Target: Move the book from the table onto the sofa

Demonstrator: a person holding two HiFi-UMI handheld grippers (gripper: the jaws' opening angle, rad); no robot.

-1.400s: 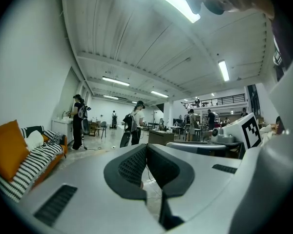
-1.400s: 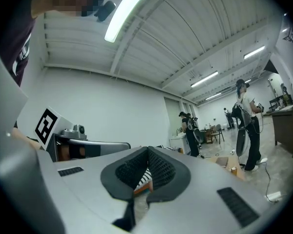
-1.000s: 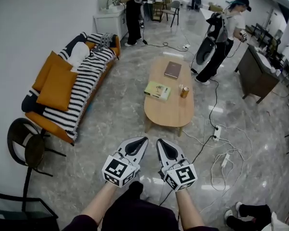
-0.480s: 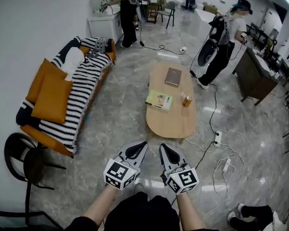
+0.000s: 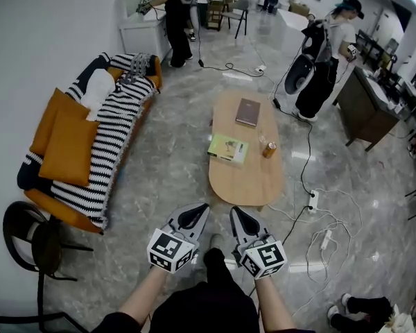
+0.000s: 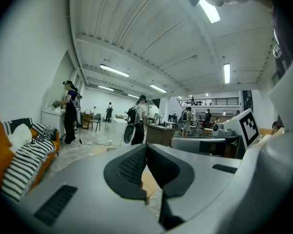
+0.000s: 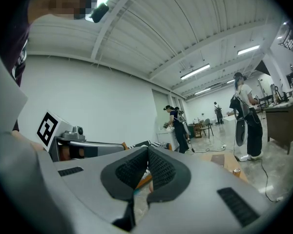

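Two books lie on the oval wooden table (image 5: 253, 182): a brown book (image 5: 247, 112) at its far end and a green-yellow book (image 5: 227, 148) near the middle. The orange sofa (image 5: 55, 144) with a striped blanket stands to the left along the wall. My left gripper (image 5: 202, 207) and right gripper (image 5: 234, 211) are held side by side low in the head view, short of the table's near end. Both are shut and hold nothing. In the left gripper view the left gripper (image 6: 146, 148) has its pads pressed together. The right gripper (image 7: 148, 153) looks the same in its own view.
A can (image 5: 268, 149) stands on the table next to the green-yellow book. Cables and power strips (image 5: 317, 217) trail on the floor right of the table. A black chair (image 5: 35, 236) stands at the near left. One person (image 5: 329, 44) stands beyond the table, another (image 5: 173, 9) at the back counter.
The view has advanced toward the table and both grippers came along, still side by side and shut. The sofa has slid further toward the left edge.
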